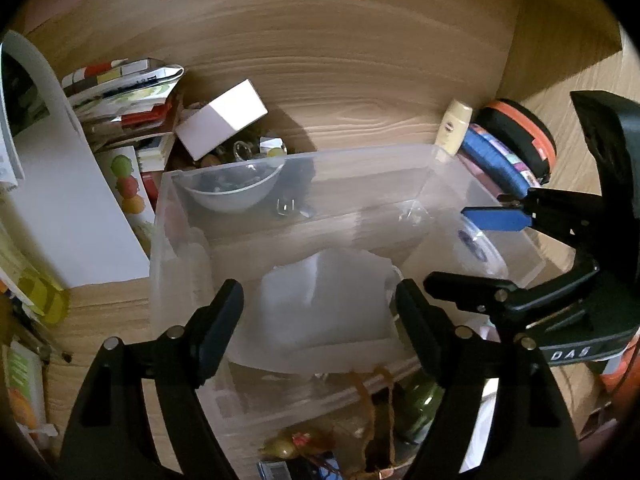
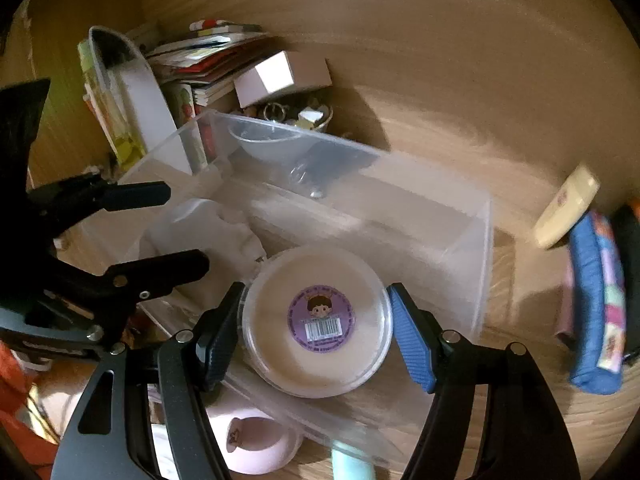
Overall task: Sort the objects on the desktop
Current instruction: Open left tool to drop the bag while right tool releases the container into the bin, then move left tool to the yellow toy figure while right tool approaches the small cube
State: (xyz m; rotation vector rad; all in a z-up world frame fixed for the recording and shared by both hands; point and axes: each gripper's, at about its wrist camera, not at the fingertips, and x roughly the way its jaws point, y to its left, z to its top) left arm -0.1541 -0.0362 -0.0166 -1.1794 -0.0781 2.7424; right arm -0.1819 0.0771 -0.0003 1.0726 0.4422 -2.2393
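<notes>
A clear plastic bin [image 1: 360,168] [image 2: 460,248] stands on the wooden desk. My left gripper [image 1: 318,320] [image 2: 160,232] hangs open over its near end. A pale, translucent white packet [image 1: 324,300] [image 2: 216,224] lies in the bin between the fingers, and the pads do not press on it. My right gripper [image 2: 316,328] [image 1: 448,246] is shut on a round, flat white container with a purple sticker [image 2: 318,320] [image 1: 478,248]. It holds the container over the bin's right end, one blue pad [image 2: 412,340] on each side.
Behind the bin are a bowl of trinkets [image 1: 236,196], a white box [image 1: 222,120] and a stack of booklets [image 1: 124,92]. A cream tube [image 1: 454,124], a blue pencil case [image 2: 592,300] and an orange-rimmed round case [image 1: 520,136] lie to the right. A pink roll [image 2: 256,440] sits near me.
</notes>
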